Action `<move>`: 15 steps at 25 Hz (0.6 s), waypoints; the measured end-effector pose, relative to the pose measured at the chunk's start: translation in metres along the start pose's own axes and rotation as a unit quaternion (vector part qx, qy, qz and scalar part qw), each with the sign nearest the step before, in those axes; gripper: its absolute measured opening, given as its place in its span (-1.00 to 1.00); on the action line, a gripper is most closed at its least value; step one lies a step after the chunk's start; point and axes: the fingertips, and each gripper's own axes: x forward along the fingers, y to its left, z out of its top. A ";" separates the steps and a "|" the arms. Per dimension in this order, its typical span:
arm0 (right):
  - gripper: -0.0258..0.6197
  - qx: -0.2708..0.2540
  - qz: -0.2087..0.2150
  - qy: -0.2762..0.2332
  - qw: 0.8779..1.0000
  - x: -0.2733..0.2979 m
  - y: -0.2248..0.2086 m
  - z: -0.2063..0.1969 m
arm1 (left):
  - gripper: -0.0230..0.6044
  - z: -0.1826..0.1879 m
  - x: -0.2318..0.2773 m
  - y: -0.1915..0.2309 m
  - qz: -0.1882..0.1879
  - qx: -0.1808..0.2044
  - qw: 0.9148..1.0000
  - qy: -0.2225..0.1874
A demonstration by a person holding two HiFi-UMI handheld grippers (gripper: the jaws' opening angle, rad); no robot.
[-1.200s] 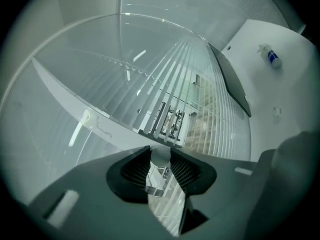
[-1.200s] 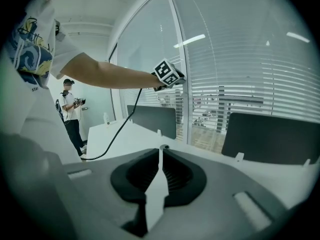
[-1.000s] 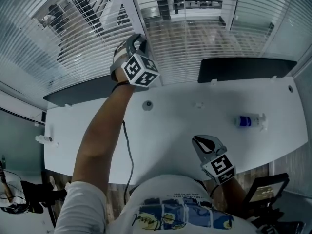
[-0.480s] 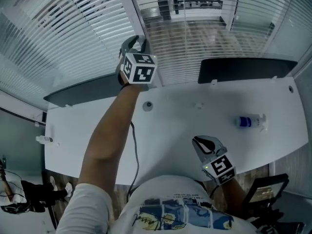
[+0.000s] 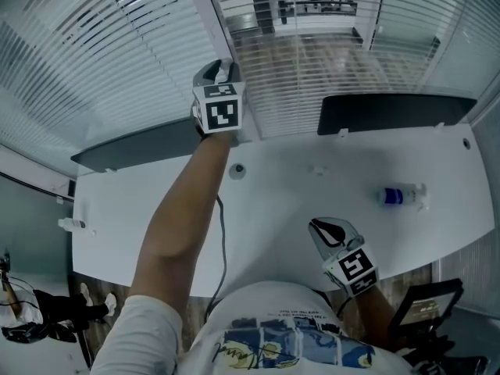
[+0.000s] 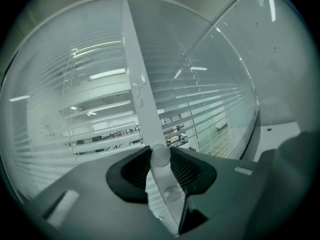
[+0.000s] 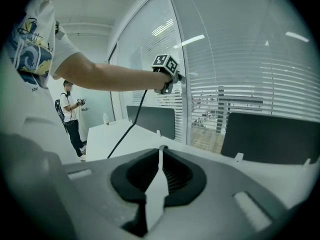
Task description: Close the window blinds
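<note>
The left gripper (image 5: 221, 70) clamps its jaws on what looks like a clear blind wand (image 6: 161, 158), while the right gripper (image 5: 325, 228), jaws together, hangs over the tabletop (image 5: 266, 201).

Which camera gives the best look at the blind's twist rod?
The left gripper view: the rod sits close up, pinched between the jaws of the left gripper. Head view: that gripper hides it. Right gripper view: too far off to make out.

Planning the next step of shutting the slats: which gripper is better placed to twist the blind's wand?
Left. The left gripper is up at the blinds, its jaws clamped on the wand. The right gripper hangs low over the near edge of the desk, jaws together and empty, far from the blinds.
</note>
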 end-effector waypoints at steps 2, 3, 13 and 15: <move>-0.88 -0.002 -0.002 -0.001 1.000 0.000 -0.001 0.001 | -0.51 -0.001 0.000 0.002 0.000 -0.029 1.000 -0.002; -0.88 -0.002 -0.003 -0.002 1.000 0.000 -0.001 0.001 | -0.51 -0.002 0.000 0.002 0.000 -0.044 0.999 -0.002; -0.87 0.000 -0.002 0.002 1.000 -0.001 -0.002 -0.003 | -0.51 -0.005 0.000 0.004 -0.013 -0.167 0.986 -0.005; -0.87 -0.001 -0.004 0.002 1.000 -0.001 -0.002 -0.003 | -0.50 -0.006 0.001 0.003 -0.016 -0.150 0.989 -0.003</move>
